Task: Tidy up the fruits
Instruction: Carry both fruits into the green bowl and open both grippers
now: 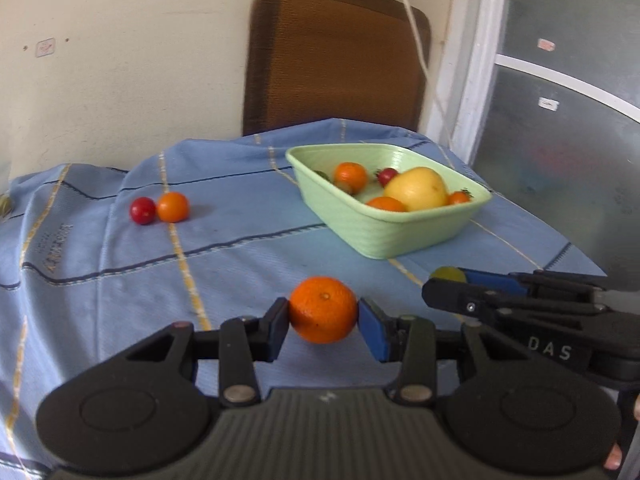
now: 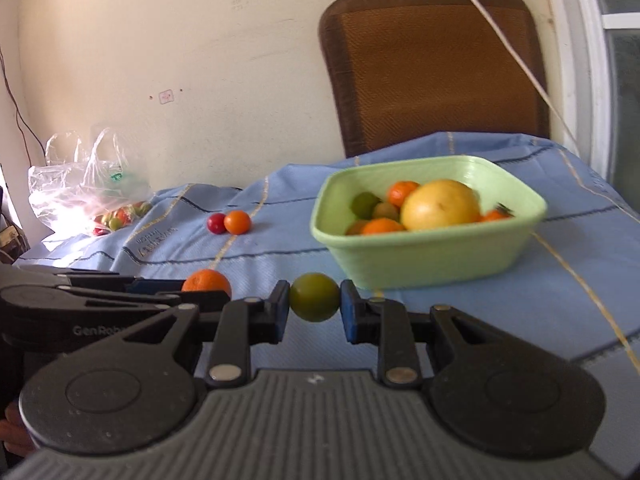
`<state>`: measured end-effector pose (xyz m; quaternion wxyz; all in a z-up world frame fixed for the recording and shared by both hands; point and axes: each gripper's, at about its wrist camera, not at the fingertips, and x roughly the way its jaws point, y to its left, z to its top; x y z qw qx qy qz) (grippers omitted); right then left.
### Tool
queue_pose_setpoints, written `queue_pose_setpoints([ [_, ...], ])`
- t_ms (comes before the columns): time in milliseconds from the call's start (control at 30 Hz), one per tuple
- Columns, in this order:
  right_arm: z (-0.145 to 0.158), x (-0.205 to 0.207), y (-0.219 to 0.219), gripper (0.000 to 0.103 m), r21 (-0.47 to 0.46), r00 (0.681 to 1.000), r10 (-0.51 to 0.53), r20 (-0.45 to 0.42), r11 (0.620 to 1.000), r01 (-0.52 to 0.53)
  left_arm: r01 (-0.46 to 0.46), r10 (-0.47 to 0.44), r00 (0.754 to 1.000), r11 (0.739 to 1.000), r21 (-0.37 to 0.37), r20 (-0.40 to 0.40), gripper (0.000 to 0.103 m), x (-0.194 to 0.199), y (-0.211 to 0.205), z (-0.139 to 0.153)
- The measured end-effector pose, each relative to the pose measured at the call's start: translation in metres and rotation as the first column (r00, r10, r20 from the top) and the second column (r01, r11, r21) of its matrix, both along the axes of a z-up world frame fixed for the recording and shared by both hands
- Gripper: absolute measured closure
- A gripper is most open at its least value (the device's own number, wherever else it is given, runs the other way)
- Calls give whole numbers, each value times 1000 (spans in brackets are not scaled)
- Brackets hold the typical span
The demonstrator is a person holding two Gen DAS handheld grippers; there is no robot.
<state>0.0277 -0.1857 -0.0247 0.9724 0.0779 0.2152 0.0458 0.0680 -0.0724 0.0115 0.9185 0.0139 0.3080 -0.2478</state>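
A blue cloth (image 1: 248, 240) with yellow and dark lines covers the table. Behind the table stands a brown chair (image 1: 336, 52), and behind that is a cream wall (image 1: 128, 60). A white cord (image 1: 416, 40) hangs down from a plug on the wall. On the right side there is a frosted glass door (image 1: 568, 120). Far back on the left, a clear plastic bag (image 2: 80, 184) lies on the cloth with small fruits inside.

A green basket (image 1: 384, 232) sits on the cloth toward the right. It holds a big yellow fruit (image 1: 416, 188), some oranges, a green fruit and little red ones. A red cherry tomato (image 1: 142, 210) and a small orange fruit (image 1: 173, 207) lie on the cloth to the left of the basket, touching each other.

The left gripper (image 1: 323, 326) has its two blue pads pressed on both sides of an orange (image 1: 323, 310). The orange sits right between the jaws, above the cloth, in front of the basket.

The right gripper (image 2: 314, 312) squeezes a lime (image 2: 314, 297) between its pads. The lime is right between the jaws, just in front of the basket's near corner. The two grippers are side by side, close to each other.
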Motion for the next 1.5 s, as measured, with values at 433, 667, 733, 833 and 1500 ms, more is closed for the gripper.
queue_pose_setpoints([
  [433,-14,-24,-26,72,-52,999,-24,-36,998,22,14,-17,999,995,95,34,63,-19,-42,-5],
  [667,-16,-28,-23,73,-72,999,-15,-33,997,12,23,-27,999,996,90,39,65,-19,-40,-3],
  [733,-15,-29,-24,73,-73,1000,-19,-7,997,18,36,-38,999,997,61,27,65,-13,-38,4],
  [833,-7,-29,-29,73,-57,998,-27,53,998,30,35,-37,998,999,29,60,65,1,-37,25],
  [1500,18,71,-92,72,33,984,-145,103,989,143,0,-1,999,1000,-5,-33,64,121,-76,21],
])
